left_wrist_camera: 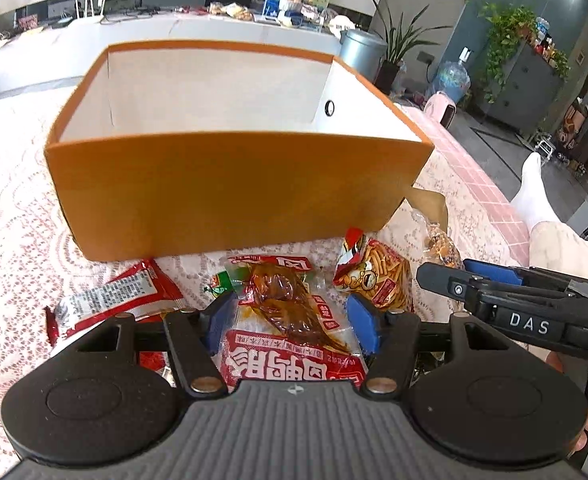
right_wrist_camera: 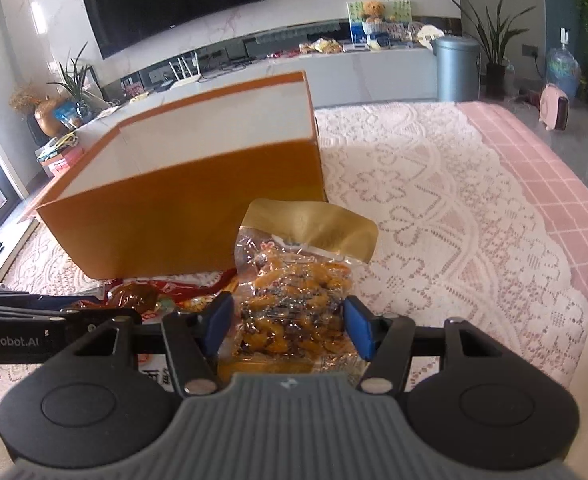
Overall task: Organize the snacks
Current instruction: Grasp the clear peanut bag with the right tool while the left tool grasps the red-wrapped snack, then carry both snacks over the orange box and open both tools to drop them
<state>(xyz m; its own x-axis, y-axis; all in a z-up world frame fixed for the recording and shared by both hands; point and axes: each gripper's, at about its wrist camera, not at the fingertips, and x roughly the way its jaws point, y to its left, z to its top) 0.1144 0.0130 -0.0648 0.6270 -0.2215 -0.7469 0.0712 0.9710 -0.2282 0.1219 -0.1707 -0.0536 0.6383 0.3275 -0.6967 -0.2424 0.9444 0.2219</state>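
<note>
The left gripper held a duck-leg pack in its jaws; the right gripper clamped a nut bag before the orange box.

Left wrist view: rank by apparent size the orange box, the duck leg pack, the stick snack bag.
1. orange box, by far the largest
2. duck leg pack, though it's nearest the camera, between the left gripper pads
3. stick snack bag

Right gripper has its blue pads clamped on a clear bag of glazed snacks, just in front of the orange box.
</note>
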